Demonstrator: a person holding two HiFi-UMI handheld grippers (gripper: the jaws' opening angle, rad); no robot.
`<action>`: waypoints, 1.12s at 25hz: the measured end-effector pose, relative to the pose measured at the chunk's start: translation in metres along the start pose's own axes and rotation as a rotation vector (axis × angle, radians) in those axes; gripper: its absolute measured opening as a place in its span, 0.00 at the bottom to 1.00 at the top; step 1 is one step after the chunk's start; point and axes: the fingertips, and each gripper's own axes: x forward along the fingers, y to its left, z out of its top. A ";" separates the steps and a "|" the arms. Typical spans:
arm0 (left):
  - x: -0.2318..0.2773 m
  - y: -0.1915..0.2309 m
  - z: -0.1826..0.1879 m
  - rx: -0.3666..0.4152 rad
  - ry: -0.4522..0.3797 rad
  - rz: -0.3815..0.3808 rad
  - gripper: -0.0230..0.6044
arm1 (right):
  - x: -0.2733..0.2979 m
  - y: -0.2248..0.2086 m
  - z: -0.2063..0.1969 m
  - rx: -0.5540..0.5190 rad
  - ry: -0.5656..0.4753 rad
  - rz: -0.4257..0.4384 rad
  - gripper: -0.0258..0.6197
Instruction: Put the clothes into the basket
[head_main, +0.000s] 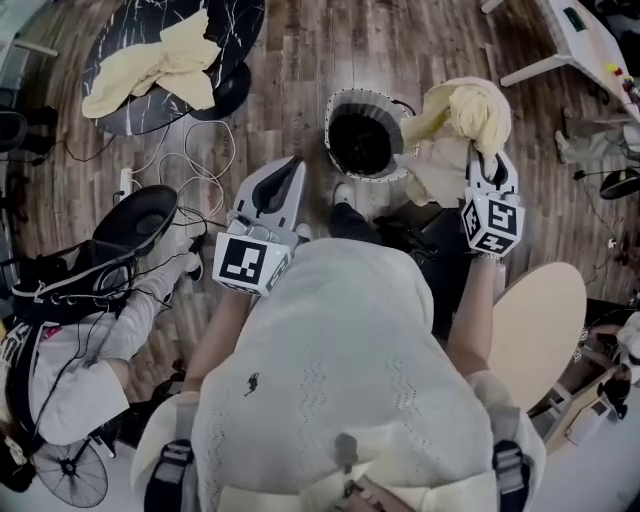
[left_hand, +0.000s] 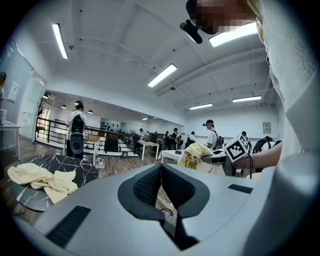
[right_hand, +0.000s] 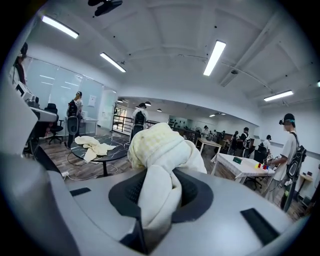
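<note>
Your right gripper (head_main: 487, 158) clamped on the cream garment (head_main: 470, 110), just beside the basket (head_main: 352, 95), your left gripper (head_main: 283, 180) pinched shut, empty.

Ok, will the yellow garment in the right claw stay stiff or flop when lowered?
Probably floppy: the yellow garment folds and droops around the right claw. Likely light; one pinch carries it. It may drape over the basket rim.
</note>
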 end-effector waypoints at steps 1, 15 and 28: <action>0.008 0.000 0.001 0.001 -0.001 0.003 0.07 | 0.008 -0.003 -0.001 -0.001 0.002 0.012 0.19; 0.072 -0.001 0.006 0.003 -0.025 0.112 0.07 | 0.100 -0.013 -0.045 -0.085 0.108 0.264 0.19; 0.104 -0.003 0.005 -0.007 -0.045 0.242 0.07 | 0.163 0.019 -0.096 -0.182 0.220 0.530 0.19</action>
